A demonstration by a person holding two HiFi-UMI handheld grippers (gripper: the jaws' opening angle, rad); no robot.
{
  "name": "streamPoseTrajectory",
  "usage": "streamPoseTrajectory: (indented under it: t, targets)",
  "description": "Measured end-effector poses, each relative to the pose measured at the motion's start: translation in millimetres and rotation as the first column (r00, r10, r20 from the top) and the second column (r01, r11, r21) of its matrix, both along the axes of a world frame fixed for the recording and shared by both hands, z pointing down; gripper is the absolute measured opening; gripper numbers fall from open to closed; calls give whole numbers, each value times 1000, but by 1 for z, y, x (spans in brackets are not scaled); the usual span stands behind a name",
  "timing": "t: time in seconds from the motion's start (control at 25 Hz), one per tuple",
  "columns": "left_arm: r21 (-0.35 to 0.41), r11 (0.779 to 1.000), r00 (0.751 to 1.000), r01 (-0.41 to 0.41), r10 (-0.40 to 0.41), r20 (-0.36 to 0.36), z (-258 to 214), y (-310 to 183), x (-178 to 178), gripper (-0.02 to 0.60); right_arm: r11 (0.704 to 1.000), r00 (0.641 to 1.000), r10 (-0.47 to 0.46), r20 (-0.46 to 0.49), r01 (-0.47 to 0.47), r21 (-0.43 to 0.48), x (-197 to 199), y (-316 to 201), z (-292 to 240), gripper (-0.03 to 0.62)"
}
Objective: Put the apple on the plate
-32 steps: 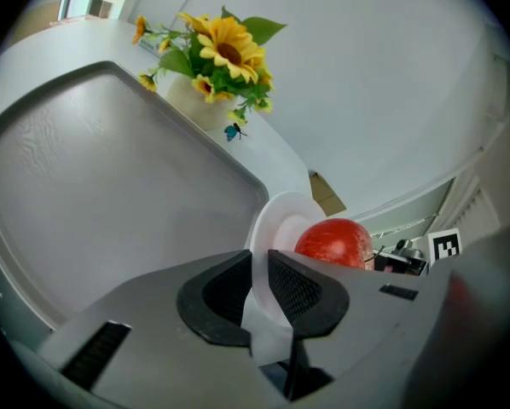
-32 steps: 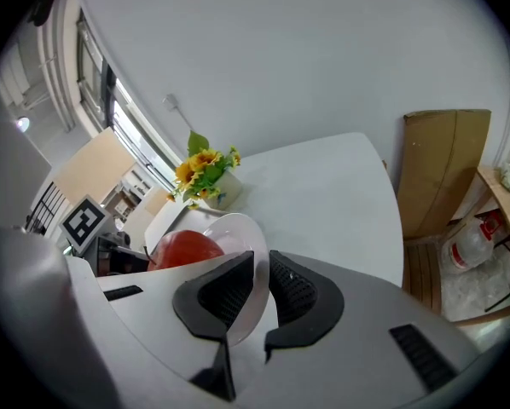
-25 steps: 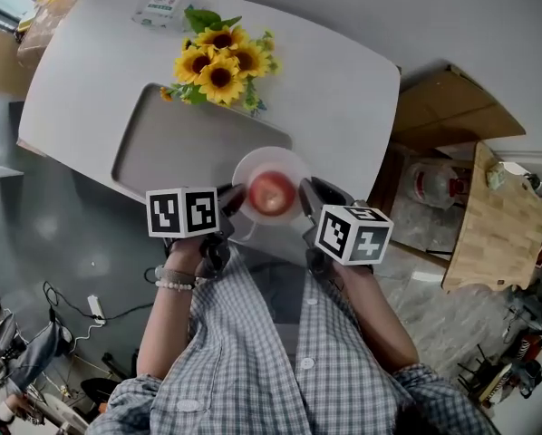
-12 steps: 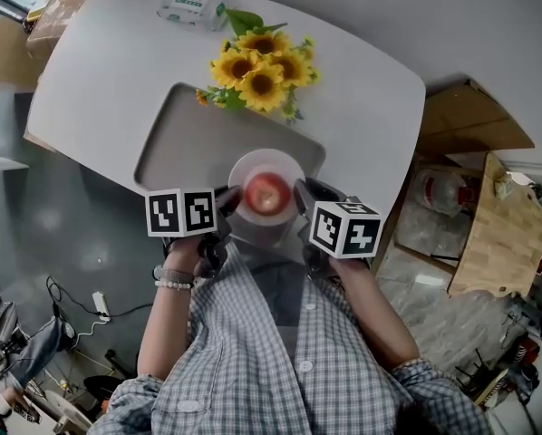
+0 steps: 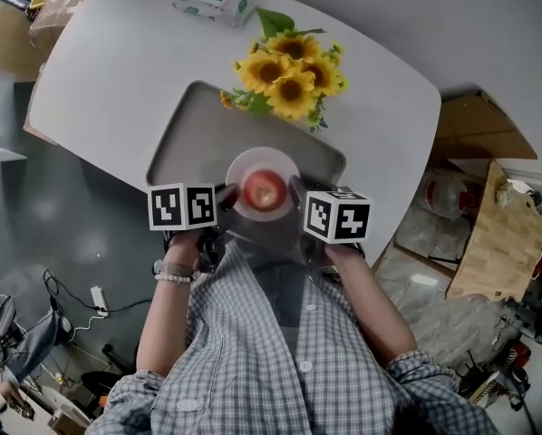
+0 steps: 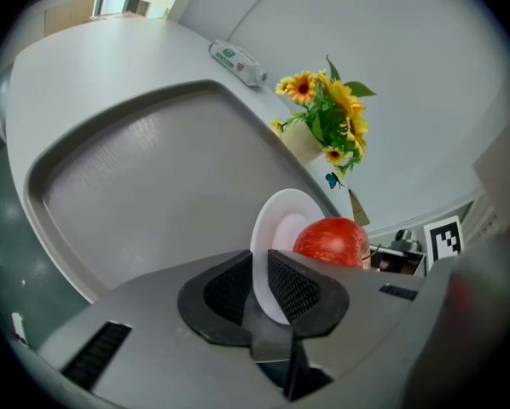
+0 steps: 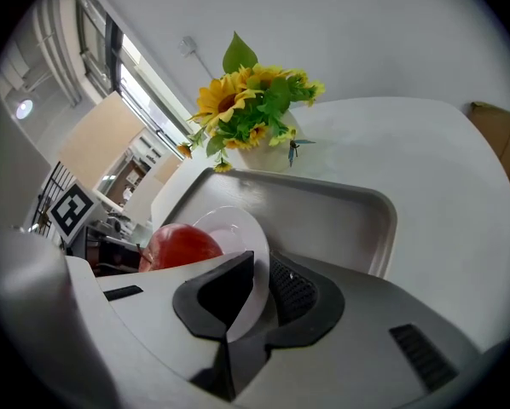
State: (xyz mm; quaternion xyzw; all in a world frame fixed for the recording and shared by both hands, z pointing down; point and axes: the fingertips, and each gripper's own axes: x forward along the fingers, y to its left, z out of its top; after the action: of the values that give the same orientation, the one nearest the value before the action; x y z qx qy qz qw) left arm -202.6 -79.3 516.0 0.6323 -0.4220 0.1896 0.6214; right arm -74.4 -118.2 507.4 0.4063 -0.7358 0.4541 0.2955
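A red apple (image 5: 265, 189) rests on a small white plate (image 5: 244, 169), held level over the near part of a grey tray (image 5: 185, 125). My left gripper (image 5: 227, 198) is shut on the plate's left rim. On the opposite rim my right gripper (image 5: 298, 194) is shut as well. In the left gripper view the plate (image 6: 281, 220) stands edge-on between the jaws of the left gripper (image 6: 262, 284), with the apple (image 6: 332, 241) behind. The right gripper view shows the plate (image 7: 238, 233) pinched by the right gripper (image 7: 259, 288), and the apple (image 7: 180, 245) to its left.
A bunch of sunflowers (image 5: 294, 71) stands just behind the tray on the white table (image 5: 99, 53). A packet of tissues (image 5: 215, 3) lies at the table's far edge. Cardboard boxes (image 5: 479, 130) and a wooden board (image 5: 502, 234) sit on the floor to the right.
Both grippers have carried the plate with the apple forward, from the table's near edge to over the near part of the tray. Both grips are unchanged.
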Motion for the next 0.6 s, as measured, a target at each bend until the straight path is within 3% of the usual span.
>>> streamPoseTrajectory:
  t: [0.6]
  targets:
    - [-7,1000,1000,-23,23,-3,5,-2,-1,60,999,998,-31,-63,31,-11,-6,-5,8,66]
